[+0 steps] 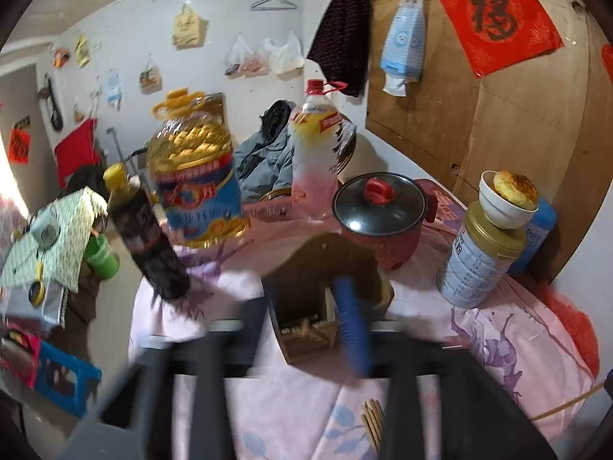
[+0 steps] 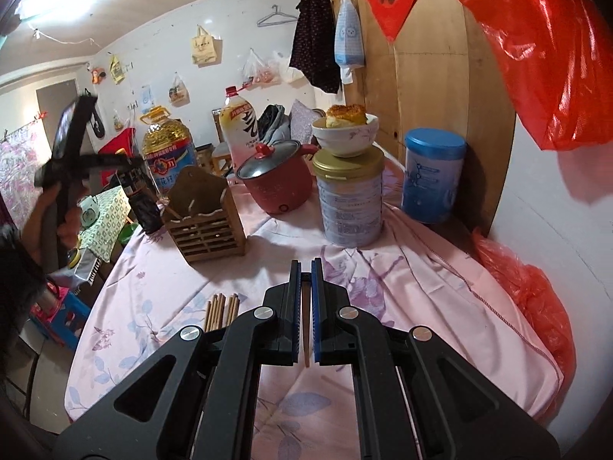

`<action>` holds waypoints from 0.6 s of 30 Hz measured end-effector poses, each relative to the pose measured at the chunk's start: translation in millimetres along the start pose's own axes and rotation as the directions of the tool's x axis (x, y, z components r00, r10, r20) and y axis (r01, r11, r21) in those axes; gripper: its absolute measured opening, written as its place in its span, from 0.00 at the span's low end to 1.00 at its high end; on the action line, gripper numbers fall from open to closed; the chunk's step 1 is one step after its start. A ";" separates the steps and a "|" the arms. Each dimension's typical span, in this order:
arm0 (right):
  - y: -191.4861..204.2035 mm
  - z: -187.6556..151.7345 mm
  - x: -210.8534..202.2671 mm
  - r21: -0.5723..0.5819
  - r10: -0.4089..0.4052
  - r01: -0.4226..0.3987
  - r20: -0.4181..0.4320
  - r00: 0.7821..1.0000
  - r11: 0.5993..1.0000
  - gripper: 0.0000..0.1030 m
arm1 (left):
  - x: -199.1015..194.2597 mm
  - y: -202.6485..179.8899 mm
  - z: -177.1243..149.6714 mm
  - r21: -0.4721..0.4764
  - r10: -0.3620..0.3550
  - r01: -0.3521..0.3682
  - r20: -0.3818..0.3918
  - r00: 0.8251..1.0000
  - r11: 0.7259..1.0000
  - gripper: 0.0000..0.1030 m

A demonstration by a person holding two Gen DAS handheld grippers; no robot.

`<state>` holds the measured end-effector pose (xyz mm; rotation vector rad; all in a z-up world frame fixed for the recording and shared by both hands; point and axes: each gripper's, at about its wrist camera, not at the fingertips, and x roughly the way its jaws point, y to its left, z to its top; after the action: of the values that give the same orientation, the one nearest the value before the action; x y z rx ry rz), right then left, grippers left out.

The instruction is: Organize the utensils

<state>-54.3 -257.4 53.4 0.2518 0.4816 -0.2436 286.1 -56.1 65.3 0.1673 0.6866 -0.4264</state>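
A wooden slatted utensil holder (image 2: pixel 205 214) stands on the pink floral tablecloth; the left wrist view looks down into it (image 1: pixel 306 306). Several wooden chopsticks (image 2: pixel 221 309) lie in a bundle on the cloth, also showing low in the left wrist view (image 1: pixel 373 423). My right gripper (image 2: pixel 305 268) is shut on one chopstick (image 2: pixel 305 322), held low over the cloth right of the bundle. My left gripper (image 1: pixel 306 329) is blurred above the holder; one blue pad (image 1: pixel 350 329) shows and the jaws look wide apart and empty. It shows raised at the left of the right wrist view (image 2: pixel 76 145).
A red electric pot with a glass lid (image 2: pixel 274 180), a gold-lidded tin bearing a bowl of bread (image 2: pixel 350 195), a blue-lidded tin (image 2: pixel 433 176), an oil jug (image 2: pixel 168 149), a tall drink bottle (image 2: pixel 237 122) and a dark bottle (image 1: pixel 147 234) stand behind the holder. A red plastic bag (image 2: pixel 536 299) lies by the wall.
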 end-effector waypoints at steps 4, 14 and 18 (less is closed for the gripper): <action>15.4 18.2 10.7 -0.044 0.068 -0.067 0.017 0.998 0.997 0.06 | -24.0 11.7 -27.5 -0.024 0.035 -0.034 0.017 0.999 0.999 0.60; 71.4 66.5 56.6 -0.187 0.278 -0.270 0.015 0.961 0.945 0.06 | -84.3 66.4 -149.4 -0.198 0.173 -0.202 -0.153 0.973 0.959 0.77; 95.6 96.1 77.1 -0.225 0.356 -0.339 0.038 0.934 0.913 0.06 | -107.3 79.6 -188.4 -0.291 0.209 -0.268 -0.216 0.954 0.918 0.77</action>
<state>80.2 -208.8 115.7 0.1113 0.3739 0.1480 137.6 104.6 -8.6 -0.0175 0.8929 -0.0602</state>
